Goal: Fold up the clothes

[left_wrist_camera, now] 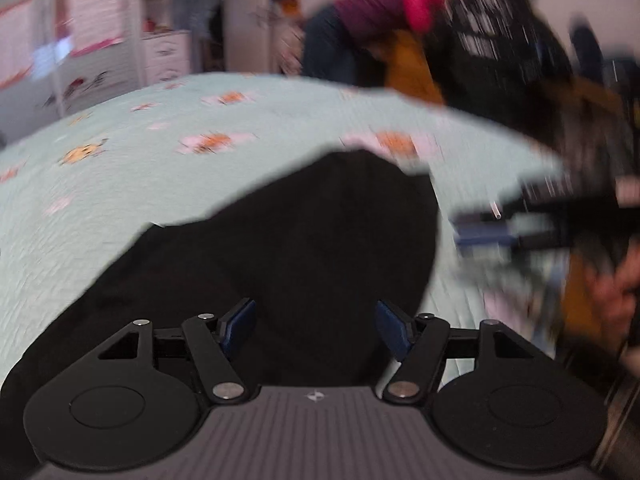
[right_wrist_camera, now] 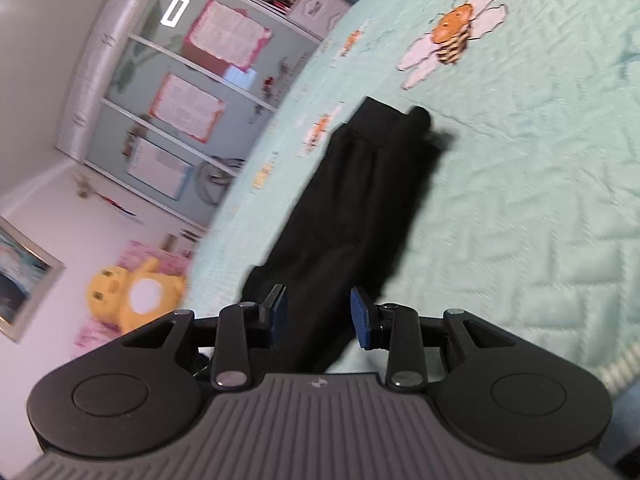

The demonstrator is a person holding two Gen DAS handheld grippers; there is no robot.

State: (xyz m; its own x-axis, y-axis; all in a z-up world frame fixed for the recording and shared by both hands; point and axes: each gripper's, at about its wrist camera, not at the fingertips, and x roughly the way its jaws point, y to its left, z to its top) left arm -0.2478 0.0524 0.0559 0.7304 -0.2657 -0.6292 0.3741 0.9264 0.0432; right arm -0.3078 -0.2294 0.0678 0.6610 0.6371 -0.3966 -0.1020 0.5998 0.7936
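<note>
One black garment (right_wrist_camera: 352,200) is seen, laid on the pale green quilted bedspread (right_wrist_camera: 520,208), and two grippers are counted, one per view. In the right wrist view the garment is stretched as a long, narrow strip: its near end is passed between the blue pads (right_wrist_camera: 362,318) of the right gripper (right_wrist_camera: 319,314), and its long axis is run away from the tongs, slanting up and slightly right, with a ribbed band end (right_wrist_camera: 394,118) pointed furthest away. The right jaws are held apart, with cloth lying in the gap; whether the pads touch it cannot be told. In the left wrist view the garment (left_wrist_camera: 280,240) is spread wide directly ahead of and beneath the left gripper (left_wrist_camera: 316,330), whose jaws are also held apart, nothing clamped. The right gripper (left_wrist_camera: 500,232) is seen blurred off to the right there, with a hand (left_wrist_camera: 612,292) behind it. Bee-and-daisy motifs (right_wrist_camera: 454,30) are scattered over the bedspread. One yellow plush toy (right_wrist_camera: 128,292) is glimpsed left of the right tongs, beyond the bed edge.
</note>
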